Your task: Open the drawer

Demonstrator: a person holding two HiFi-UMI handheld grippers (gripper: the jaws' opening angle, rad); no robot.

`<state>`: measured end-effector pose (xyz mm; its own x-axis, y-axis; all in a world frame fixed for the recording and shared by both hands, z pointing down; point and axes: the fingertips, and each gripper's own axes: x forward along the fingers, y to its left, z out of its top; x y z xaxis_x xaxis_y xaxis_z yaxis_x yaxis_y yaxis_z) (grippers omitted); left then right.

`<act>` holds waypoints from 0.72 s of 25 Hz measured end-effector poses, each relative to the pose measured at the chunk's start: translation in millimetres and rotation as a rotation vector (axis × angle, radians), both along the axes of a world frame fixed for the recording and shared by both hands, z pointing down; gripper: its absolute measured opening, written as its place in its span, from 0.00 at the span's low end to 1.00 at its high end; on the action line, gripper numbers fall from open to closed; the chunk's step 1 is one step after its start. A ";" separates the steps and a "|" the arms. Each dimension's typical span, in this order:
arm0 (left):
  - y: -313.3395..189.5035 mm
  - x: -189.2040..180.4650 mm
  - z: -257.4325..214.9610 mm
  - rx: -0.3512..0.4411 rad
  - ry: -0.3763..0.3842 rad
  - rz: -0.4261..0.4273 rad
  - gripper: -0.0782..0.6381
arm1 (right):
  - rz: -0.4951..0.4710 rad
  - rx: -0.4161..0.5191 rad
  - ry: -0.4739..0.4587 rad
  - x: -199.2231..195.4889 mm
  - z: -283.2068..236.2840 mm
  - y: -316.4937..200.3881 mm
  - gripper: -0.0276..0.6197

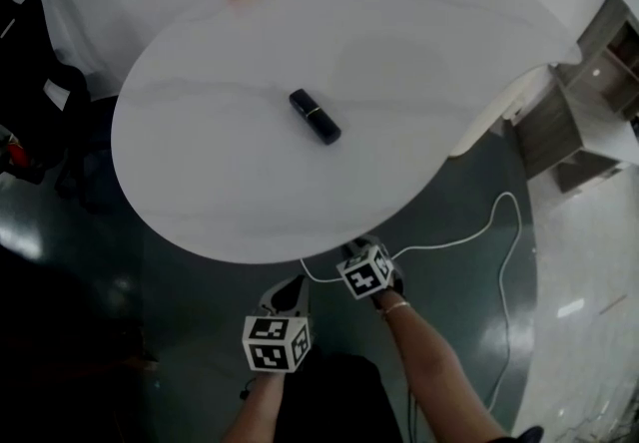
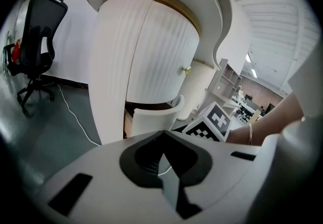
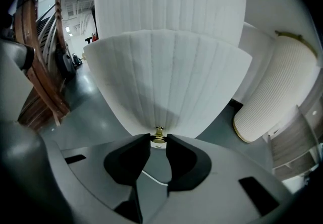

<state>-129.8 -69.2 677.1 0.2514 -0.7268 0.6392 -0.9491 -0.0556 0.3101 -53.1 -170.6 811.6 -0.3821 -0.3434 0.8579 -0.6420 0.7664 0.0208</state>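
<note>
Partly open drawer [image 3: 171, 81], brass knob [image 3: 159, 133] in right hand-held gripper [image 3: 159, 139]

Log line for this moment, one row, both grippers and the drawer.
phase: grasp | right gripper: shut on brass knob | drawer: looks partly out | left gripper: shut, empty

I see the drawer [image 3: 171, 81] pulled partly out of the ribbed pedestal [image 3: 166, 1] under the table [image 1: 300, 52], at its near edge. Its front is curved, white and fluted, with a small brass knob [image 3: 159, 133] low at the centre.
</note>
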 end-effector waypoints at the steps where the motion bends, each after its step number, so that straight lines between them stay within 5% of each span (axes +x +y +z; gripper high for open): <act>1: 1.2 1.8 -0.1 -0.005 0.005 0.001 0.11 | 0.002 -0.001 0.005 3.7 -0.3 3.1 0.19; 18: 42.3 42.7 -14.9 -0.095 0.030 0.093 0.11 | 0.048 -0.085 0.135 83.2 0.2 78.2 0.19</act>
<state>-87.1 -26.9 662.1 0.3344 -0.6358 0.6956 -0.9316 -0.1115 0.3459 30.1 -92.4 811.8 -0.2465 -0.2826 0.9270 -0.6737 0.7376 0.0457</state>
